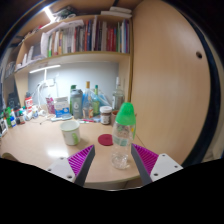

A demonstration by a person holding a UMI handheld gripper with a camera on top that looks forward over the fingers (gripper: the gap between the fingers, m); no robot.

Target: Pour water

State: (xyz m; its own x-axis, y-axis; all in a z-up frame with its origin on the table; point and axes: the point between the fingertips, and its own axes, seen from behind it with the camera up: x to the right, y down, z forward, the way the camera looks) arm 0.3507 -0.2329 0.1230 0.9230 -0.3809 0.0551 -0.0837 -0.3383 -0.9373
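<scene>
Gripper [113, 162]: its two fingers stand wide apart at the near edge of the scene, pads [80, 160] facing inward, holding nothing.
Bottle [123, 135]: the task's thing, a clear plastic bottle with a green cap, upright on the wooden desk [40, 145]. Its foot stands between the fingertips, closer to the right finger, with a visible gap to the left one; whether the right pad touches it I cannot tell.
Key relation: the bottle lies just ahead of the jaws and a little right of their midline, its long axis vertical, so a squeeze would likely need a small shift right to centre it first.
Bottle contents: looks clear inside; the water level is too hard to read.
Cup [70, 132]: a pale, squat cup a little farther and to the left of the bottle, apart from it; likely the vessel to pour into. Its contents are not visible.
Red lid [105, 140]: a flat red disc on the desk between cup and bottle, slightly beyond them.
Far desk: jars and bottles [85, 103] crowd the back, left of the wooden panel.
Shelf [85, 40]: books in a row above.
</scene>
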